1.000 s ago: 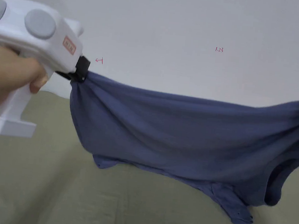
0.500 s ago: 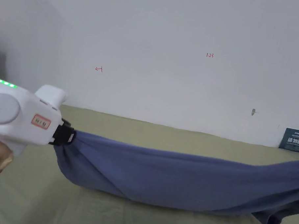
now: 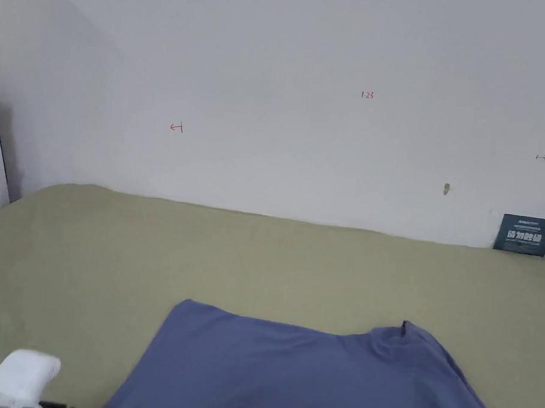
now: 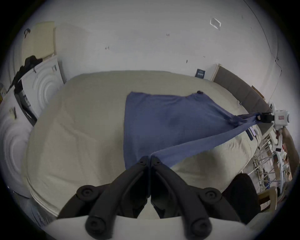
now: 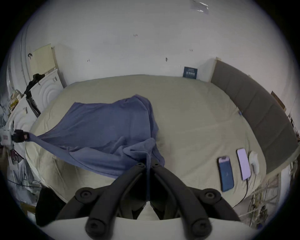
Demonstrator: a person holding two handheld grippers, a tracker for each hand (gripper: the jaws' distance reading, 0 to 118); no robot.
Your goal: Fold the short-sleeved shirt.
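Blue shirt (image 3: 308, 379) lies mostly spread on the bed (image 3: 260, 254), far edge toward the wall, near edge stretched taut and lifted between the two tools. Left gripper (image 4: 149, 160) is clamped on one near corner, right gripper (image 5: 148, 164) clamped on the bunched opposite end; two phones (image 5: 233, 170) lie on the bed well apart from the shirt. Judged: only the laying-out is nearly done; no fold made yet, cloth by the right gripper needs flattening first.

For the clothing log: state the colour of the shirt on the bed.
The shirt is plain blue, no pattern; it shows best in the left gripper view.
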